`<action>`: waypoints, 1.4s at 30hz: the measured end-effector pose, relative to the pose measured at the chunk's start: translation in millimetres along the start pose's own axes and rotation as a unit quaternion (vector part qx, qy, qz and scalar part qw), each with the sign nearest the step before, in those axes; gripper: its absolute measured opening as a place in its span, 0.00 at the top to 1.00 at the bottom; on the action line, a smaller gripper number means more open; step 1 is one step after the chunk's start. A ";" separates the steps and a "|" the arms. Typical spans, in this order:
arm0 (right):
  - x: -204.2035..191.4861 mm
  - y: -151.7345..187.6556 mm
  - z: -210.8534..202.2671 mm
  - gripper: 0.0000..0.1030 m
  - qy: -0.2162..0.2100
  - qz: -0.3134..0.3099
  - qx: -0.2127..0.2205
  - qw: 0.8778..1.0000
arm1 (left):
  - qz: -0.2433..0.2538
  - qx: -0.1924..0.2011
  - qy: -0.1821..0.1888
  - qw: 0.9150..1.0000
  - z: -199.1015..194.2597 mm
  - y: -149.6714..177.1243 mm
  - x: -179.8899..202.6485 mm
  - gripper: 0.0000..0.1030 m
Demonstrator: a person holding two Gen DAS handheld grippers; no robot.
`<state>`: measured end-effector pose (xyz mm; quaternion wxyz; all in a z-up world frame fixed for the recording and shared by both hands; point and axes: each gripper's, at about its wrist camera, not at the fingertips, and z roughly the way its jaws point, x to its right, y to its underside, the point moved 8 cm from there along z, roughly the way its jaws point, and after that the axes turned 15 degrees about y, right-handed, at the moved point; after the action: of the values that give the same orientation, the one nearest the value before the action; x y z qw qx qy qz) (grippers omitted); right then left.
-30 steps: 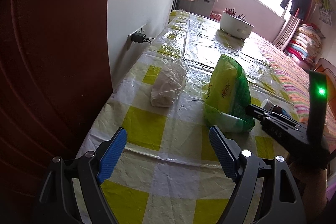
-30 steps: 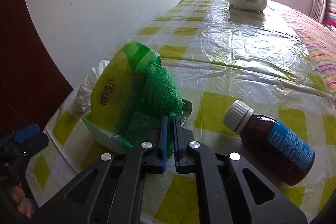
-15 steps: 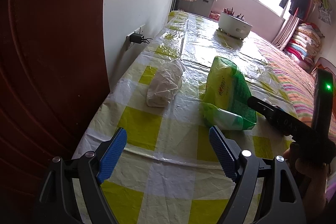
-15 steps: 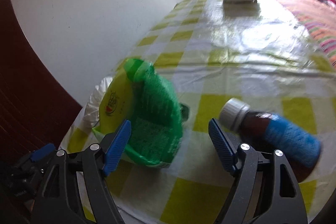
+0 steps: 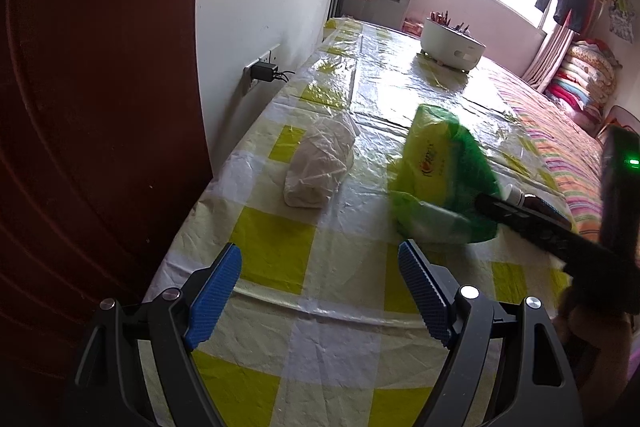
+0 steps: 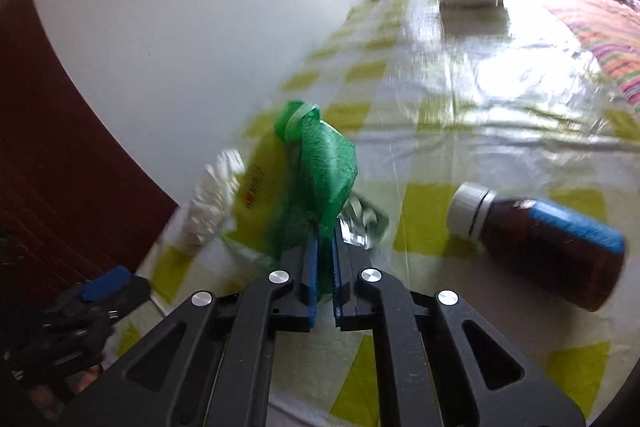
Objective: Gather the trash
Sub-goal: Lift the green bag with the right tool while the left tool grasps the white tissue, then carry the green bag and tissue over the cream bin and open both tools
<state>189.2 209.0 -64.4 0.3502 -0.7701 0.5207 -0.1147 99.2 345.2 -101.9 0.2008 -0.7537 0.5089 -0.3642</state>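
A green and yellow plastic bag (image 5: 436,175) with a green mesh side (image 6: 324,163) stands on the checked table cover (image 5: 280,235). My right gripper (image 6: 325,239) is shut on the mesh low at the bag's near side; in the left wrist view its black body (image 5: 528,227) reaches in from the right. A crumpled white plastic bag (image 5: 320,163) lies left of the green one. A brown bottle (image 6: 552,247) with a white cap and blue label lies on its side to the right. My left gripper (image 5: 320,267) stands open over the cover, with nothing between its fingers.
A crumpled foil pack (image 6: 364,219) lies just behind the right fingers. A white pot (image 5: 452,47) stands far back. A wall socket with a black charger (image 5: 262,71) and a dark red door (image 5: 80,107) border the left edge. Striped bedding (image 5: 560,155) lies right.
My right gripper opened half a second ago and has shut again on the green bag's mesh, rising a little. The bag now leans and blurs. The left gripper has kept still.
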 end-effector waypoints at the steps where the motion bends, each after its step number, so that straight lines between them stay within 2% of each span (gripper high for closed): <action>1: 2.1 -4.0 -8.2 0.96 -0.004 0.006 0.011 1.000 | 0.000 0.002 -0.001 1.000 -0.2 -1.3 -0.8 0.24; 9: 44.4 -13.9 -70.5 0.96 -0.050 0.097 0.075 0.991 | 0.016 0.021 -0.018 0.999 -0.1 -19.9 -6.8 0.24; 16: 53.6 -4.9 -93.3 0.96 -0.076 0.123 0.085 0.986 | 0.059 0.026 -0.043 0.997 16.9 -44.7 -2.4 0.24; 19: 45.7 -3.9 -94.6 0.96 -0.080 0.115 0.088 0.986 | 0.078 0.016 -0.061 0.995 31.6 -50.9 -3.1 0.24; 23: 39.3 2.5 -101.9 0.96 -0.086 0.107 0.090 0.986 | 0.097 -0.020 -0.065 0.993 57.7 -54.2 -0.3 0.24; 29: 49.8 9.3 -106.2 0.96 -0.085 0.107 0.094 0.986 | 0.087 -0.053 -0.068 0.992 85.5 -50.5 -8.5 0.25; 30: 51.2 10.1 -106.7 0.96 -0.085 0.107 0.093 0.986 | 0.082 -0.051 -0.065 0.993 87.3 -51.8 -10.6 0.30; 32: 57.9 10.8 -105.3 0.96 -0.080 0.112 0.096 0.986 | 0.069 -0.058 -0.055 0.994 90.9 -52.2 -15.1 0.69; 35: 65.7 11.8 -108.1 0.96 -0.075 0.117 0.099 0.985 | 0.049 -0.050 -0.035 0.997 89.2 -52.3 -17.3 0.80; 42: 82.9 12.6 -122.5 0.96 -0.063 0.124 0.114 0.984 | 0.055 -0.034 -0.023 0.998 77.2 -48.8 -5.1 0.83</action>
<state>149.5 81.8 1.0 0.4791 -0.6602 0.5728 -0.0799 186.6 364.2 -121.2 0.2066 -0.7391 0.5571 -0.3173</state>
